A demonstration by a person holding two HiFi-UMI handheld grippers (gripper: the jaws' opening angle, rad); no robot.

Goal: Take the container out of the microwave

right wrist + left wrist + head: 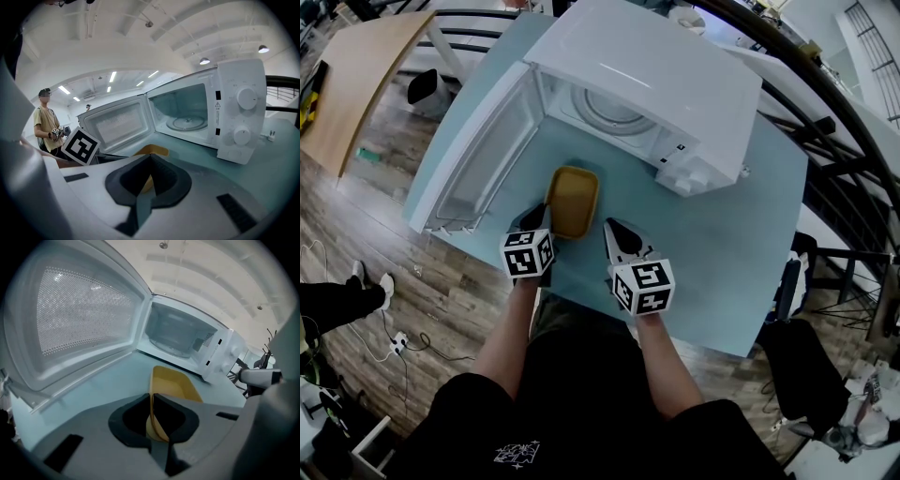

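A yellow container point(573, 201) rests on the pale blue table point(722, 244) in front of the white microwave point(647, 84), whose door point(483, 150) hangs wide open. My left gripper point(539, 217) is at the container's near left corner. In the left gripper view its jaws point(151, 397) are shut on the thin rim of the container point(176, 383). My right gripper point(614, 230) sits just right of the container, apart from it. Its jaws point(149, 157) are shut with nothing between them, and the container point(152, 150) shows behind them.
The microwave cavity point(187, 117) holds only its glass turntable point(605, 112). The door stands to the left of the container. A black railing point(825, 122) runs past the table's far right. A person point(44, 126) stands in the background with grippers.
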